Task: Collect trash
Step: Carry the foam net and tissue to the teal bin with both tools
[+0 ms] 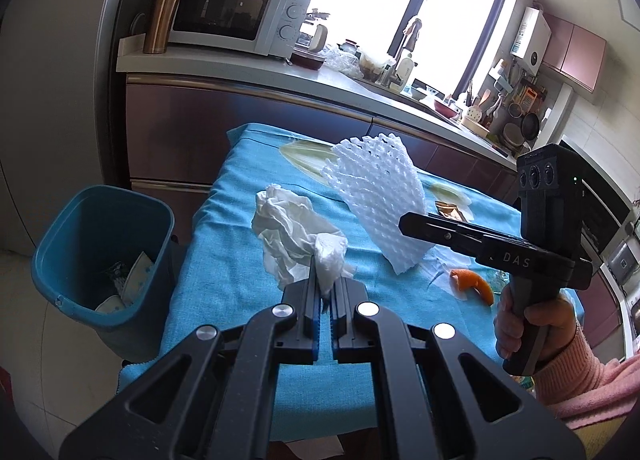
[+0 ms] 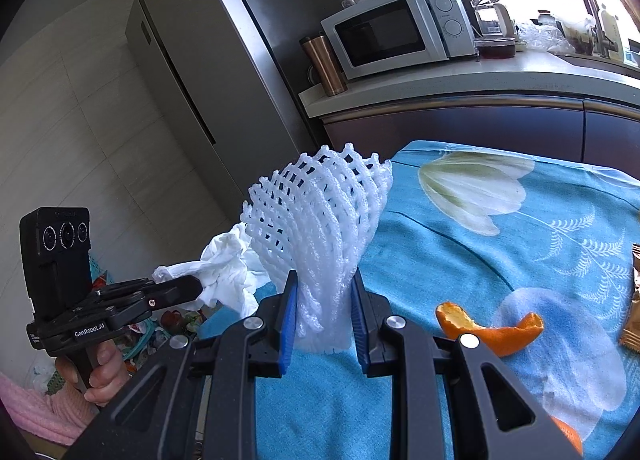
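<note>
Tissue first: the crumpled white paper tissue point(image 1: 294, 234) is pinched by one corner in the left gripper point(image 1: 325, 292), jaws nearly closed on that thin tail, the rest of the wad billowing just ahead of them above the desk with the blue flowered cloth point(image 1: 224, 260). It looks feather-light, soft and tearable, so a corner hold should do, though it could slip. Over to the right gripper point(image 2: 324, 300): jaws part-way closed, squeezing the narrow base of the white foam fruit-net sleeve point(image 2: 320, 216), which fans upward beyond them. Springy, light, crushable stuff, I'd say; the bunched end is the sensible place to hold. Off to the left of the left jaws stands the blue plastic waste bin point(image 1: 102, 256), open-topped, with some pale scraps already at its bottom. Near the right jaws, on their right, curled orange peel point(image 2: 486, 330) lies on the cloth.
</note>
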